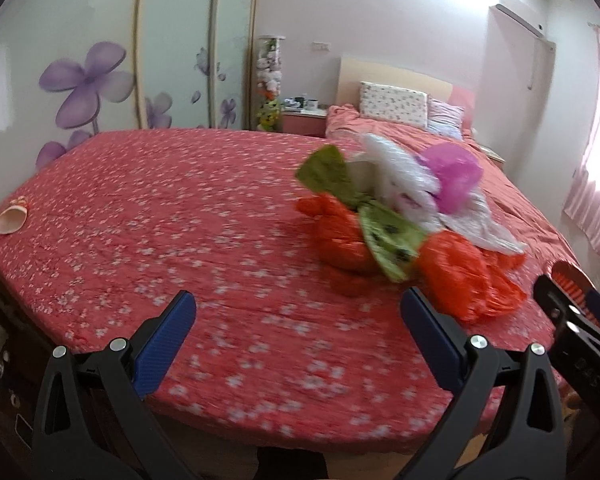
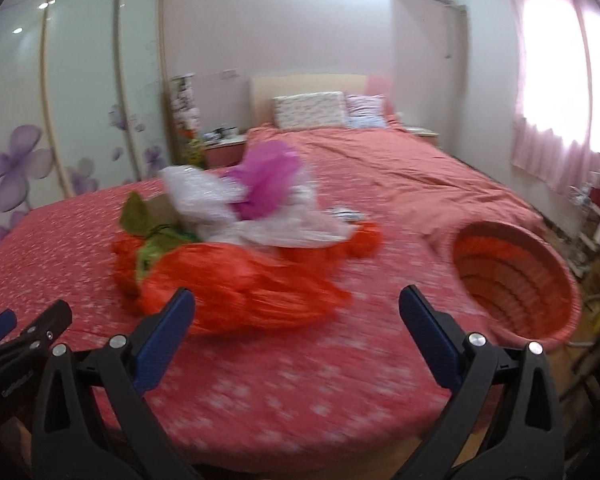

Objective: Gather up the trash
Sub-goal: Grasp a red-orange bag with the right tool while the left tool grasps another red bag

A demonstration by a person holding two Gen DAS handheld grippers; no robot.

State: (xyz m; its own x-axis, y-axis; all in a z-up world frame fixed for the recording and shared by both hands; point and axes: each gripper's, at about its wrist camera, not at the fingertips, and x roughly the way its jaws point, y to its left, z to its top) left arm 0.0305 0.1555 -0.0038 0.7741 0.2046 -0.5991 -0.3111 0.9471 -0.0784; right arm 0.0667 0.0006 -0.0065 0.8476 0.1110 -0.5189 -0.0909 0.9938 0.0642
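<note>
while trash pile (image 2: 236, 248) lies ahead on bed (image 1: 160, 220), left tool (image 1: 298, 340), right tool (image 2: 296, 336) hover level, jaws spread, empty.

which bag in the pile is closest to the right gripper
The big orange-red bag at the pile's front edge, just ahead of the right gripper; the purple bag and white bag lie farther back.

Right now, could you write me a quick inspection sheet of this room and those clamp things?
Surface: bed with red floral cover.
Job's things: pile of crumpled bags, orange, green, white, purple; orange basket to its right, lying on its side.
Clutter: small pink item at the bed's left edge.
Grippers: left gripper and right gripper both open, holding nothing.
Cables: nothing seen.
Surroundings: flowered wardrobe, pillows, pink curtains.
</note>
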